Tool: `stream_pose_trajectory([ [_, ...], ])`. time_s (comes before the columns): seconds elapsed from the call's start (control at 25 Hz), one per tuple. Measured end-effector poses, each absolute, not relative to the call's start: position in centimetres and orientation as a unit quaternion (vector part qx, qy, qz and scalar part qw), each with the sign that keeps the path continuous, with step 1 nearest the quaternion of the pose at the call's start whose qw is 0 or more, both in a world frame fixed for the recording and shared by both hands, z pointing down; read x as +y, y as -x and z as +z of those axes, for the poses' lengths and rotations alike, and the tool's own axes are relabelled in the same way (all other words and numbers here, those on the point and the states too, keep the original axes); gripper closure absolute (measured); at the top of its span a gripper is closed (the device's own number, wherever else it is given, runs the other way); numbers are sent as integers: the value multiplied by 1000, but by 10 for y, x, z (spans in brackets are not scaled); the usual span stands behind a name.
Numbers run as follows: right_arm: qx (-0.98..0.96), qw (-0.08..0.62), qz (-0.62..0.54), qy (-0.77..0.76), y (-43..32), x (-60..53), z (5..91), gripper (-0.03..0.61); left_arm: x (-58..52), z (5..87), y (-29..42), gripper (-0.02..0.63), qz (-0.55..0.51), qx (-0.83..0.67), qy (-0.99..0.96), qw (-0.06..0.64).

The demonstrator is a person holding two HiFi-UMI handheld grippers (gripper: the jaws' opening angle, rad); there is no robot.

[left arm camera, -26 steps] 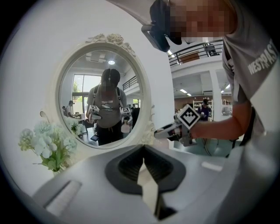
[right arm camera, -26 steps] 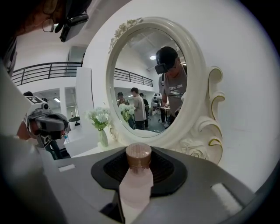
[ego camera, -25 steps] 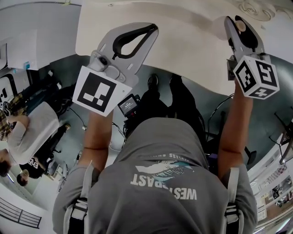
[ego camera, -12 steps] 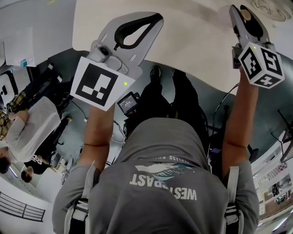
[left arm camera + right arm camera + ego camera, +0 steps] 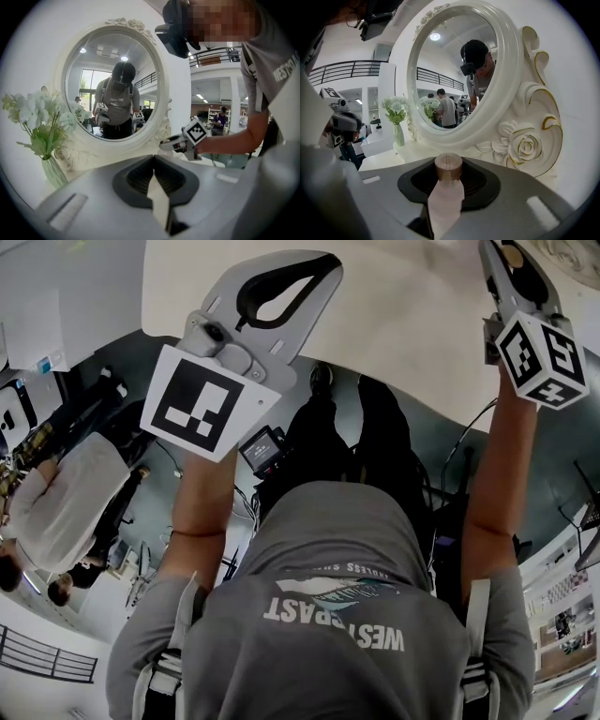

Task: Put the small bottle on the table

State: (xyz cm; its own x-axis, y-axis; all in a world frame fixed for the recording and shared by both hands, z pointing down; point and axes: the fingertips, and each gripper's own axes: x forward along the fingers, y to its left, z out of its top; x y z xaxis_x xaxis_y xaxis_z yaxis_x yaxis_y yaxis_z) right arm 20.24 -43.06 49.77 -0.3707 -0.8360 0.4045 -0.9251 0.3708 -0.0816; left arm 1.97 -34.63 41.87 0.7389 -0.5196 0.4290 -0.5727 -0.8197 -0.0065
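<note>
Looked down past a person (image 5: 328, 615) in a grey shirt onto a broad cream bench (image 5: 403, 324). Faced, at the back of that bench, a large oval mirror (image 5: 508, 89) in a white carved frame with roses and gilt edging. Held one hand-held gripper in each hand, both reaching out over the bench's near edge. Had the left hand-held gripper (image 5: 153, 159) closed tip to tip with nothing inside, only pale bench showing through the loop of its black pads. Had the right hand-held gripper (image 5: 448, 161) partway closed and clamped on the small bottle (image 5: 446, 197): pale pink, lying along the jaws, brown cap (image 5: 448, 166) toward the mirror, in the grip and not standing on the bench. Showed, beside the mirror's frame, a green glass vase (image 5: 52, 172) of white flowers (image 5: 33, 110).
</note>
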Motion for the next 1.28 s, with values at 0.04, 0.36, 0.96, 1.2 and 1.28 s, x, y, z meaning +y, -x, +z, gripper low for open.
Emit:
stream_pose_trajectory([
  [0.04, -814, 150, 147, -541, -202, -431, 501, 446, -346, 421, -19, 609, 211, -294, -930, 64],
  [0.36, -819, 140, 106, -546, -201, -442, 509, 446, -349, 441, -21, 609, 214, -292, -930, 68],
  [0.96, -817, 143, 85, -552, -197, -435, 512, 419, -342, 434, -17, 609, 206, -294, -931, 62],
  [1.2, -814, 155, 102, -551, -195, -429, 512, 341, -337, 419, -13, 609, 200, -297, -932, 53],
  [1.28, -809, 158, 105, -556, -198, -426, 513, 333, -335, 415, -11, 609, 198, -299, -932, 50],
])
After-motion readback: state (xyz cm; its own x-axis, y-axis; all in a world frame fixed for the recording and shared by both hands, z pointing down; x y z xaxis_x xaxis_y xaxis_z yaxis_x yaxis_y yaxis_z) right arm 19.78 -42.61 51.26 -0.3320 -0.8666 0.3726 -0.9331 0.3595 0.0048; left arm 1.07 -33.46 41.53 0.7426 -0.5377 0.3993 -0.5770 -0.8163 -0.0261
